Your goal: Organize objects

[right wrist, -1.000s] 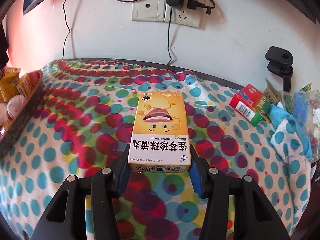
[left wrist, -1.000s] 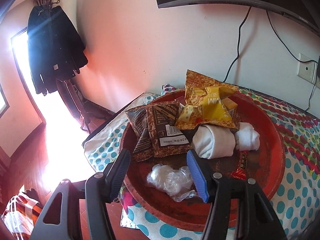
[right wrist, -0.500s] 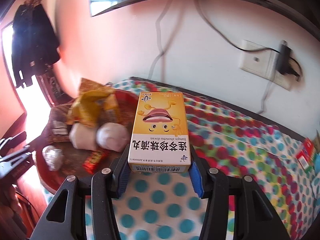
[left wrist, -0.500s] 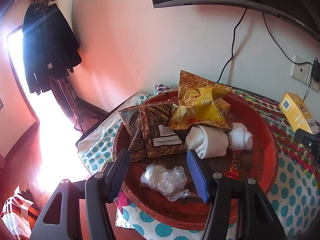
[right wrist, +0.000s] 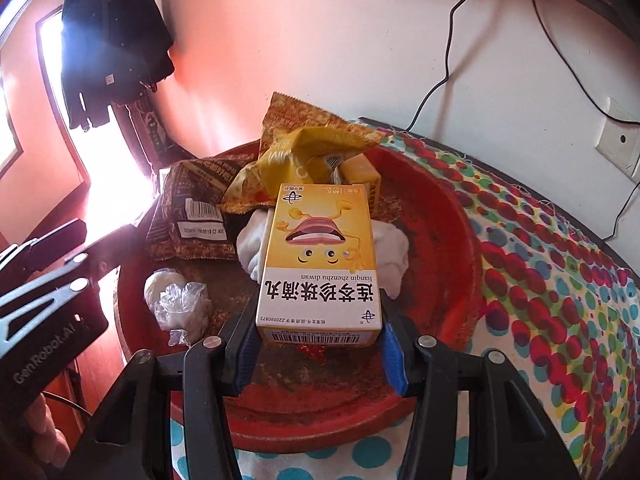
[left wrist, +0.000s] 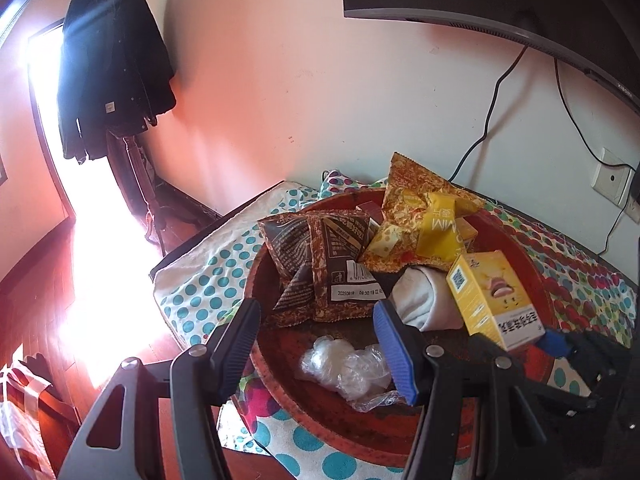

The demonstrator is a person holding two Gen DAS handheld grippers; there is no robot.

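Left wrist view: the left gripper stands with its jaws apart and nothing between the pads, poised over the near rim of the red tray. Just ahead of the gap lies a crumpled clear plastic bag on the tray floor. Beyond it, ahead of the left finger, sit two brown snack packets; ahead of the right finger lies a rolled white cloth, with a yellow snack bag leaning behind it. To the right of the jaws the yellow medicine box hangs over the tray, pinched at its near end by the right gripper — only its blue pad and dark frame show here.

Right wrist view: the right gripper is clamped on the yellow medicine box, both blue pads pressing its side walls near the barcode end; the box juts straight forward from the jaws, above the red tray. Under and beyond it lies the white cloth. Left of the jaws sit the plastic bag and a brown snack packet; a small red wrapper peeks out below the box. At the far left edge the left gripper's dark body shows — its fingers lie out of frame.
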